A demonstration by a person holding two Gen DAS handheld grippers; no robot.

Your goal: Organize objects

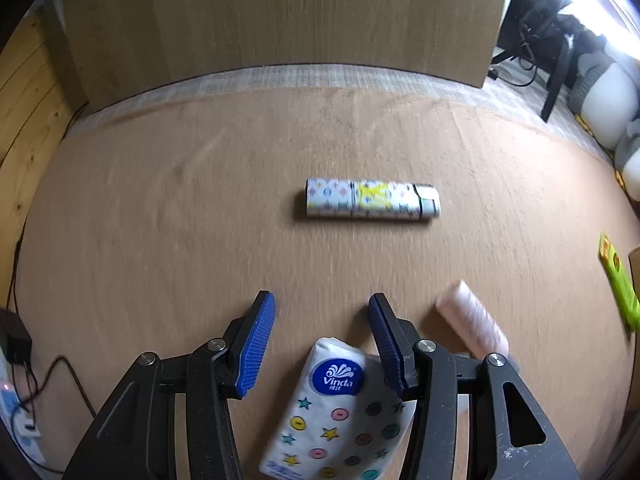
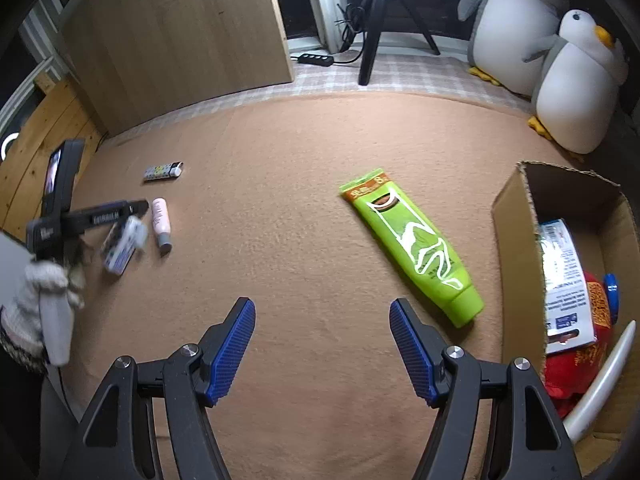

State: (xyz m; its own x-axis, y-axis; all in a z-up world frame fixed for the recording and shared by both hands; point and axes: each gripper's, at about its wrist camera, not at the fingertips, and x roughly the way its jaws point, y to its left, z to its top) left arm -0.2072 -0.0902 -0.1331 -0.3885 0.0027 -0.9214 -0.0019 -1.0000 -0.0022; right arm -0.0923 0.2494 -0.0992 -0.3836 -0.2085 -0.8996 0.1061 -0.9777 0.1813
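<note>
My left gripper (image 1: 322, 308) is open above the tan carpet. A Vinda tissue pack (image 1: 338, 408) lies below and between its fingers, touching neither pad that I can see. A pink bottle (image 1: 474, 320) lies just right of it, and a patterned tube (image 1: 372, 199) lies farther ahead. My right gripper (image 2: 322, 316) is open and empty over bare carpet. A green tube (image 2: 416, 246) lies ahead to its right. In the right wrist view the left gripper (image 2: 132, 210) hovers over the tissue pack (image 2: 122, 246) beside the pink bottle (image 2: 161, 220).
An open cardboard box (image 2: 516, 208) at the right holds a red bag, a printed pack and a white handle. Two penguin plush toys (image 2: 576, 80) stand behind it. A wooden cabinet (image 2: 180, 36), a tripod (image 2: 376, 20) and a power strip are at the back.
</note>
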